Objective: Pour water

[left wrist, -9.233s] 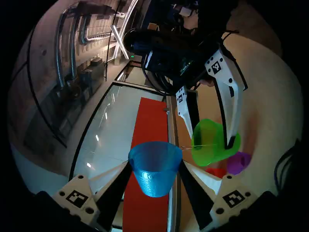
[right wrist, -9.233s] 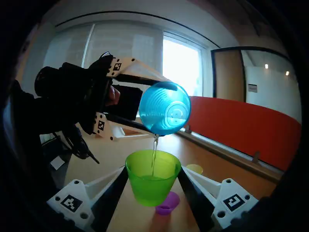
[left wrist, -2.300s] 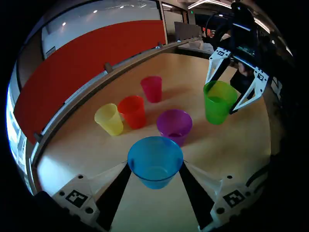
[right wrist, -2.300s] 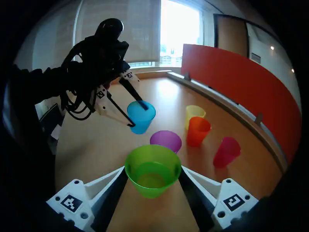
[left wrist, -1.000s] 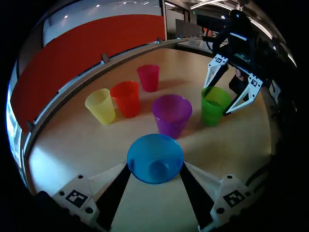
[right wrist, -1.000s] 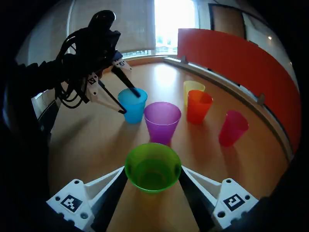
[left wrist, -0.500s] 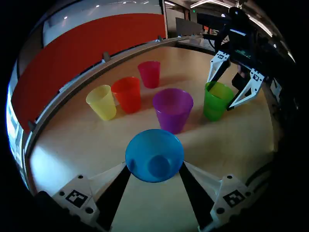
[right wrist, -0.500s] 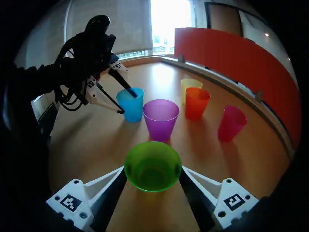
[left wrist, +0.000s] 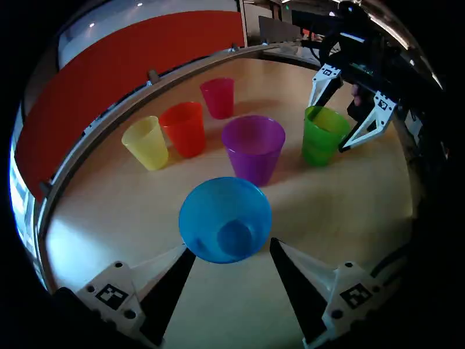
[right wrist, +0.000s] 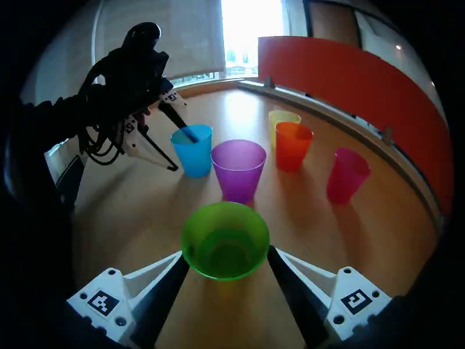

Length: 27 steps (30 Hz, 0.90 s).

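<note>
My left gripper (left wrist: 231, 246) straddles the blue cup (left wrist: 225, 220), my right gripper (right wrist: 226, 255) the green cup (right wrist: 225, 241). The rims hide my fingertips, so I cannot tell whether either presses.

Flooding in from the far window (right wrist: 251, 32) in the right gripper view, burning it out to white, glaring off the far stretch of the wooden table (right wrist: 131, 215) and turning the backlit left gripper (right wrist: 182, 153) into a near-black silhouette. Casting soft shadows toward the near side under the purple cup (right wrist: 238, 170) and pink cup (right wrist: 347, 174), while keeping the near green cup (right wrist: 225, 241) sharp. Bowing straight edges such as the red wall panel (left wrist: 116, 75) strongly and darkening toward the rim in both views.
</note>
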Each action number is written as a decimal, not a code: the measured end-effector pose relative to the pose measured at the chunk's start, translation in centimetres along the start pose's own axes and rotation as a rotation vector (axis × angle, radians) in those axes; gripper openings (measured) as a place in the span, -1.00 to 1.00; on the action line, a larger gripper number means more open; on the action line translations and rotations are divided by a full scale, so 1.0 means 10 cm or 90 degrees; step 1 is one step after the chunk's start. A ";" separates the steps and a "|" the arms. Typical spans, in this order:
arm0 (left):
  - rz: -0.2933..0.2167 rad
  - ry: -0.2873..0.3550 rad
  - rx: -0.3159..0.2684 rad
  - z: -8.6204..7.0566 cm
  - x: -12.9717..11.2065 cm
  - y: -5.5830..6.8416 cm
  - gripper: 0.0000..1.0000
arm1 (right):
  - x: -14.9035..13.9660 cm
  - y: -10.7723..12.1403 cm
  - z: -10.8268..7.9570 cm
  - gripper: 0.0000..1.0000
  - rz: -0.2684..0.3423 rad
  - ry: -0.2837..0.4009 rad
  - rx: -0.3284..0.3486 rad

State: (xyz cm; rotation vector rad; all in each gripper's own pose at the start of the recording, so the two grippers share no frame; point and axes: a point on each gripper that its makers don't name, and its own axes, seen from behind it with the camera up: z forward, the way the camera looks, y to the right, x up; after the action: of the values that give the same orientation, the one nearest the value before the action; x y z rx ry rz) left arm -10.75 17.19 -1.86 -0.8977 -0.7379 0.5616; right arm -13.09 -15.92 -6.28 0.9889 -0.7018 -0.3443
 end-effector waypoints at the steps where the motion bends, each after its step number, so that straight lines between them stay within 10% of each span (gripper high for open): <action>1: 0.002 -0.002 0.002 0.00 -0.01 0.00 0.84 | -0.01 0.00 0.00 1.00 0.000 -0.001 -0.001; 27: -0.059 0.006 0.075 -0.35 -0.43 -0.23 0.84 | -0.36 0.04 -0.39 1.00 0.055 0.005 -0.072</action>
State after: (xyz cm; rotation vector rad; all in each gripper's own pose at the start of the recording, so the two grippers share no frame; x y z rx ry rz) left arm -10.52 11.28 -2.80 -0.7530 -0.7272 0.5135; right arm -13.13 -11.20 -8.74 0.8503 -0.7084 -0.3014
